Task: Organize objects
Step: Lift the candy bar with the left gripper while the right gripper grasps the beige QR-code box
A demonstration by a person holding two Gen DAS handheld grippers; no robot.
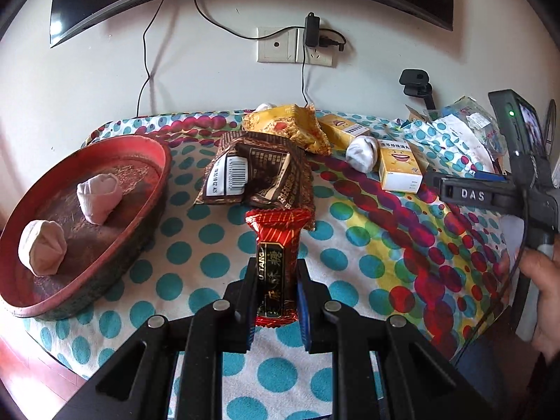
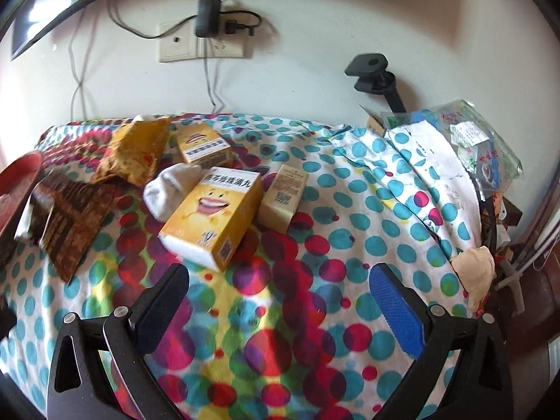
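My left gripper (image 1: 274, 273) is shut on a red and black candy packet (image 1: 276, 245) and holds it above the dotted tablecloth. A red oval tray (image 1: 140, 140) at the left holds two rolled white socks (image 1: 99, 196). A brown snack packet (image 1: 255, 171) and a yellow noodle packet (image 1: 287, 126) lie behind the candy. My right gripper (image 2: 276, 280) is open and empty, just in front of a yellow medicine box (image 2: 213, 217). A white sock (image 2: 171, 189) and two more boxes (image 2: 283, 196) lie behind it. The right gripper also shows in the left wrist view (image 1: 465, 192).
A wall with a socket (image 1: 294, 45) and cables stands behind the table. A pile of plastic bags and papers (image 2: 465, 140) sits at the right back. A black clamp mount (image 2: 374, 73) stands there. A beige sock (image 2: 476, 273) lies at the right table edge.
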